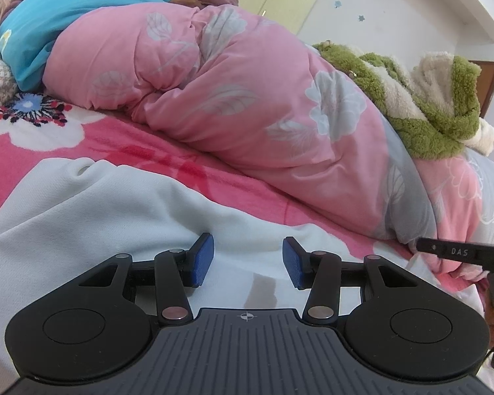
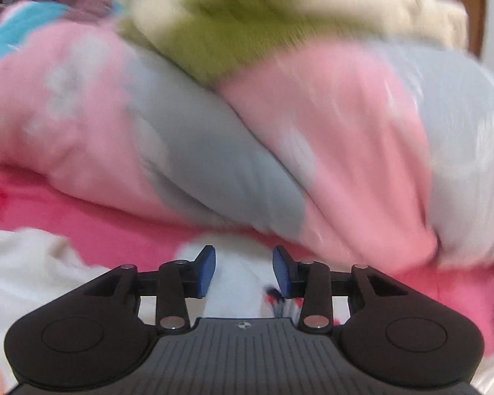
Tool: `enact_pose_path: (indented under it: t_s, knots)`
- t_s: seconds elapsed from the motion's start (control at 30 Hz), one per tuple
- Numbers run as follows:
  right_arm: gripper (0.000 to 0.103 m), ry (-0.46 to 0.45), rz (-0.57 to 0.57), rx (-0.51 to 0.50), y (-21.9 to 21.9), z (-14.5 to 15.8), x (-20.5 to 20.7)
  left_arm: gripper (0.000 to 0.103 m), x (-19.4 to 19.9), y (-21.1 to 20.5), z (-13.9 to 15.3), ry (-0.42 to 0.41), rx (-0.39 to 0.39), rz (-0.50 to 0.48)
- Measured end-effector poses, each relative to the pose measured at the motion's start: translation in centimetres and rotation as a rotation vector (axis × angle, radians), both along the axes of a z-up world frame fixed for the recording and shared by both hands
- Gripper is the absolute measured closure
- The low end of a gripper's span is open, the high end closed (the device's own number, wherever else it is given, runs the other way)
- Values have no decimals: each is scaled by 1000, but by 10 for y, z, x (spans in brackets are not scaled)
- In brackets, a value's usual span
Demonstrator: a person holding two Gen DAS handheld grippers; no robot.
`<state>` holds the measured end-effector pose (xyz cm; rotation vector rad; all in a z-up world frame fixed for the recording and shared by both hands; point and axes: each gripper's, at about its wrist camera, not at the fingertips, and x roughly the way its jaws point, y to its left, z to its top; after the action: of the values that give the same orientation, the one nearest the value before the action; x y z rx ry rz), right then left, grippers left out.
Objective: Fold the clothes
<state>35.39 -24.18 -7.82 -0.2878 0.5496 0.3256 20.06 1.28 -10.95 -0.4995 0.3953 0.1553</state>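
Observation:
A white garment [image 1: 82,217] lies spread on the pink flowered bed cover [image 1: 122,138]. My left gripper [image 1: 248,260] hovers low over it with its blue pads [image 1: 202,260] apart; only flat cloth shows beneath the gap. The right wrist view is blurred. There my right gripper [image 2: 243,271] has its pads [image 2: 205,273] apart over a white fold of the garment [image 2: 233,283], which the pads do not press. More of the garment [image 2: 26,263] lies to its left.
A bulky pink and grey quilt [image 1: 247,105] is heaped across the bed behind the garment. A green and cream fleece [image 1: 428,98] lies on top of it, blue cloth [image 1: 82,10] at the far left. The other gripper's black body [image 1: 451,251], held by a hand, shows at the right edge.

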Motion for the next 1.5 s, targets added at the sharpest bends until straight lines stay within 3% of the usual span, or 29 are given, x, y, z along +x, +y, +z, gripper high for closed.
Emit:
enact_pose_path:
  t_s: [0.2,0.43,0.6,0.63,0.77,0.97,1.07,1.23,1.33,1.4,1.5]
  knots:
    - [59,133,206,-9,50,-7,6,57,1,0,-1,14,7,4]
    - [64,292,366,-34,84,-30,12,58,1,1,-1,20,3,4]
    - [67,307,400,-93,101,-39,3,58,1,2,-1,20,2,4]
    - [69,305,405,-103,103,-40,1,58,1,2,-1,19,2,4]
    - [94,215,429,-177,117,-35,-12,58,-1,5,-1,7,-6,10]
    - [97,6,392,-228,139,-29,-18,58,-4,9,0,-11,-17,32]
    - [97,-54,357,-236,150,-32,-9,58,-4,10,0,-11,-12,38]
    - [97,-51,334,-274,165,-61,5,58,-3,10,0,-10,-10,39]
    - [89,-1,313,-176,152,-42,12,58,-2,10,1,-8,-5,42]
    - [68,47,288,-77,132,-20,15,58,-2,9,1,-6,-4,44]
    - [67,53,267,5,103,12,11,58,-2,8,3,-4,-2,45]
